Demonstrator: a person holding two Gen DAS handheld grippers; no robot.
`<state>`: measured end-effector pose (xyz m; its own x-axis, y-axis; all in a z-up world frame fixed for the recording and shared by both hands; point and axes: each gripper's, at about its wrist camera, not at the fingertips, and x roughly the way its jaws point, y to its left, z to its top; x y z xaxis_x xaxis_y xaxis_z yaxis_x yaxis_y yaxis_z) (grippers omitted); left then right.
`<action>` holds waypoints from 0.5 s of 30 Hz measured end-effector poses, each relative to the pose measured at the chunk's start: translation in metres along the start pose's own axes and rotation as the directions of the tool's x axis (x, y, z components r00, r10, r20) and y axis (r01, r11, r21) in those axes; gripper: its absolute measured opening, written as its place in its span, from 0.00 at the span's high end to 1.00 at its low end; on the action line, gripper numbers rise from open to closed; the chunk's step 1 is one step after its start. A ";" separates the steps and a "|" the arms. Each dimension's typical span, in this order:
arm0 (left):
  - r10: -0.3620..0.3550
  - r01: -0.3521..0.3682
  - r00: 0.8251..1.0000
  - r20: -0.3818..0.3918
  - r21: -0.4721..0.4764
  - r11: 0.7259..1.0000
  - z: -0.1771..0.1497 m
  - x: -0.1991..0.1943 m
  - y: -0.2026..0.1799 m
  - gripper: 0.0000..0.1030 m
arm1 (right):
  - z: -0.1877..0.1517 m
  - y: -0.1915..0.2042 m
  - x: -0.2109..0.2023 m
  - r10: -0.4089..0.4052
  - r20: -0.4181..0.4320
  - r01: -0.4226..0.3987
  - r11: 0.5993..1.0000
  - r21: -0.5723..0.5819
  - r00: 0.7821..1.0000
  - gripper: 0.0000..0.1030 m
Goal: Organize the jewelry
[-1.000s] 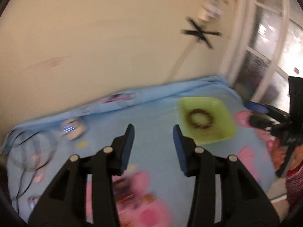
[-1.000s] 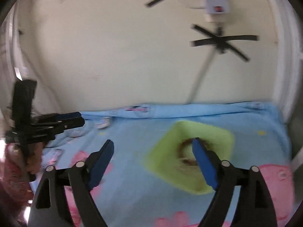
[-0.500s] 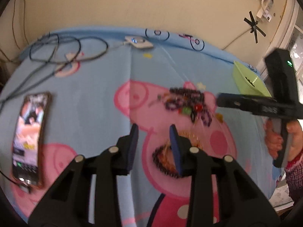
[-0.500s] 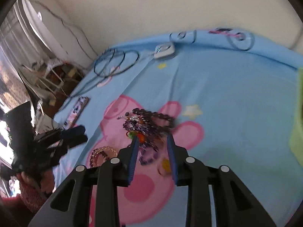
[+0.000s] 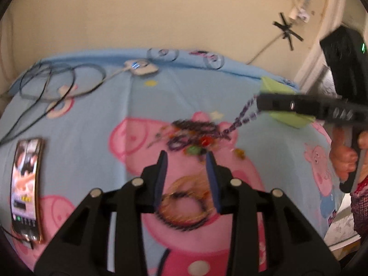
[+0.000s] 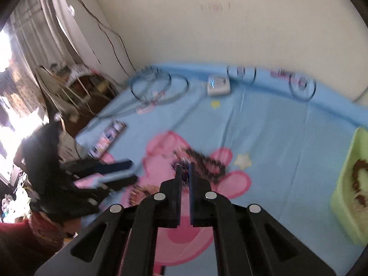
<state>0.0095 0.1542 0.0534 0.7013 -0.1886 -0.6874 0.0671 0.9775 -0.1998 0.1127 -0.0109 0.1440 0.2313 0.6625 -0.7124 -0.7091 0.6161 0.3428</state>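
Note:
A tangled pile of beaded jewelry [image 5: 195, 133] lies on the pink cartoon pig of the blue sheet. My right gripper [image 6: 184, 169] is shut on a purple bead strand [image 5: 243, 115] and lifts it up from the pile toward the right; it also shows in the left wrist view [image 5: 260, 103]. My left gripper [image 5: 186, 158] is open and empty, just short of the pile, above a gold and dark bracelet [image 5: 184, 204]. A green tray [image 6: 349, 184] at the right holds a brown bead bracelet [image 6: 358, 184].
A phone [image 5: 26, 186] lies at the sheet's left. Coiled black cables [image 5: 57, 80] and a white charger [image 5: 141, 67] lie at the back by the wall. Chairs and clutter [image 6: 76, 87] stand beyond the bed's left side.
My right gripper has closed on the purple strand and pulled it up from the pile. My left gripper has moved forward over the gold bracelet and stays open.

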 end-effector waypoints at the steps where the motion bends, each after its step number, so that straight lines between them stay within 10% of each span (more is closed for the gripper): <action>1: -0.001 0.000 1.000 0.008 0.021 1.000 0.003 0.000 -0.007 0.68 | 0.004 0.003 -0.010 0.004 0.025 -0.004 1.000 -0.002 1.000 1.00; 10: -0.025 0.013 0.999 0.049 0.220 0.975 0.036 0.018 -0.080 0.48 | 0.021 0.029 -0.090 0.008 0.216 0.003 0.999 -0.049 0.976 1.00; 12: -0.039 0.034 0.999 0.017 0.233 0.972 0.043 0.028 -0.085 1.00 | 0.023 0.029 -0.111 -0.001 0.269 0.014 0.999 -0.047 0.963 1.00; 15: -0.113 0.113 0.994 -0.013 0.204 0.972 0.064 0.032 -0.091 1.00 | 0.029 0.022 -0.143 -0.023 0.337 0.038 0.999 -0.037 0.941 1.00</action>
<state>0.0707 0.0648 0.0942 0.6799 -0.2988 -0.6697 0.2892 0.9485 -0.1296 0.0831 -0.0801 0.2712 0.4585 0.7530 -0.4720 -0.7242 0.6244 0.2927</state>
